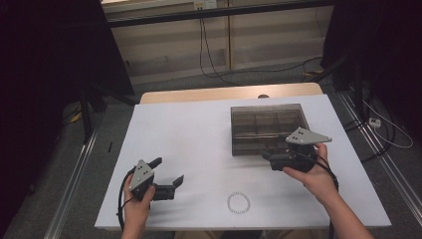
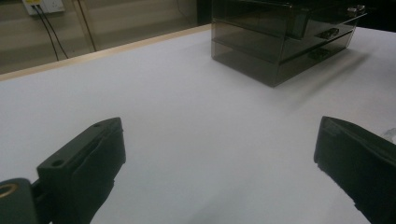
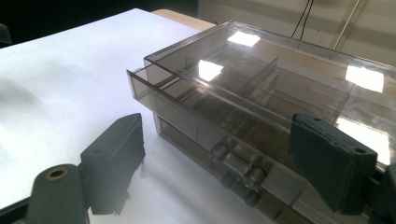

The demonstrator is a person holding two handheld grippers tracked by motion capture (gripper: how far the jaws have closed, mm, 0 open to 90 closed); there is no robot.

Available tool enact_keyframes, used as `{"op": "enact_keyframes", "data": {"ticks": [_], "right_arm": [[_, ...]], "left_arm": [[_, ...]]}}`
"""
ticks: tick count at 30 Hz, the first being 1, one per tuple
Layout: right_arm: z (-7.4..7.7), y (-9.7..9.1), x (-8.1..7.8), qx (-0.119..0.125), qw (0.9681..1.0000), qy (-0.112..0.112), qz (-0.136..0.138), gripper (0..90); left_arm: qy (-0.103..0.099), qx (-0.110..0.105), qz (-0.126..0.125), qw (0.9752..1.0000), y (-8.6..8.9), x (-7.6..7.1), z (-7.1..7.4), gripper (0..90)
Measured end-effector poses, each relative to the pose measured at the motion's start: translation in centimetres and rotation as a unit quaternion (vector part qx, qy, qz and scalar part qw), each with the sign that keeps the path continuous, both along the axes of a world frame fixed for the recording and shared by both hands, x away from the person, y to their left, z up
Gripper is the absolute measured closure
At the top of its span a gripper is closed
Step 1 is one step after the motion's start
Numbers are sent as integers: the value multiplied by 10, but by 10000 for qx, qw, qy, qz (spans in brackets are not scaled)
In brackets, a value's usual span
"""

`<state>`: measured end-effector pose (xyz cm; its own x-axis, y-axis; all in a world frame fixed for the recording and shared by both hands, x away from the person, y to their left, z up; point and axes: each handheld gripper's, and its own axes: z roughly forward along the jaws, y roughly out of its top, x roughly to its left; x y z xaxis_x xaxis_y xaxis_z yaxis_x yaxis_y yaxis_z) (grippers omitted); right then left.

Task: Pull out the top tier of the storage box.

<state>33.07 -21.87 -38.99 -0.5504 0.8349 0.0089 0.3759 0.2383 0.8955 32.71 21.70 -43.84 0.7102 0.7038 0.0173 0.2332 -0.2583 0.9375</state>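
A smoky transparent drawer box (image 1: 266, 124) stands on the right half of the white table (image 1: 189, 134). My right gripper (image 1: 274, 149) is at the box's front side, open. In the right gripper view its jaws (image 3: 217, 135) straddle the box front (image 3: 243, 102), where small drawer knobs (image 3: 236, 165) show; the top drawer sticks out slightly. A white bead bracelet (image 1: 239, 202) lies near the table's front edge. My left gripper (image 1: 167, 171) is held at the front left, open over bare table, with the box (image 2: 280, 42) far ahead of its jaws (image 2: 219, 140).
A wooden strip (image 1: 229, 93) runs along the table's far edge. Cables (image 1: 214, 64) trail on the floor behind. Metal rails (image 1: 74, 169) flank the table on the floor. Dark stands (image 1: 94, 94) are at the left.
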Motion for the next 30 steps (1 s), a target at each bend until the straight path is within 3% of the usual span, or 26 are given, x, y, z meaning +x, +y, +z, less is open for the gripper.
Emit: {"op": "enact_keyframes", "data": {"ticks": [4, 10, 14, 17, 18, 21, 22, 24, 28, 30], "right_arm": [[-3, 3, 7, -141, 9998, 112, 52, 178], [-9, 4, 12, -307, 9995, 79, 69, 191], [-11, 5, 12, -502, 9985, 80, 217, 252], [-14, 6, 12, -545, 9977, 329, 243, 285], [-16, 7, 11, -557, 9965, 546, 314, 284], [-20, 10, 7, -877, 9947, 381, 388, 303], [-19, 9, 6, -938, 9946, 333, 296, 368], [-18, 7, 6, -821, 9958, 288, 294, 424], [-15, 4, 6, -1081, 9928, 278, 431, 489], [-15, 3, 6, -1069, 9924, 306, 528, 505]], "left_arm": [[1, 9, 12, 10000, 0, 0, 0, 24], [16, 10, 28, 10000, 0, 1, -1, 24], [24, 23, 1, 10000, -1, 1, -1, 24], [13, 21, 25, 10000, 0, 1, -1, 24], [19, 18, 38, 10000, 0, 0, -1, 24], [17, -3, 55, 10000, 2, 1, -1, 24], [17, 7, 59, 10000, 2, 1, -1, 24], [19, 8, 40, 10000, 1, 1, -1, 24], [26, 42, 42, 10000, 0, 1, -1, 24], [15, 10, 49, 10000, 1, 1, -1, 24]]}}
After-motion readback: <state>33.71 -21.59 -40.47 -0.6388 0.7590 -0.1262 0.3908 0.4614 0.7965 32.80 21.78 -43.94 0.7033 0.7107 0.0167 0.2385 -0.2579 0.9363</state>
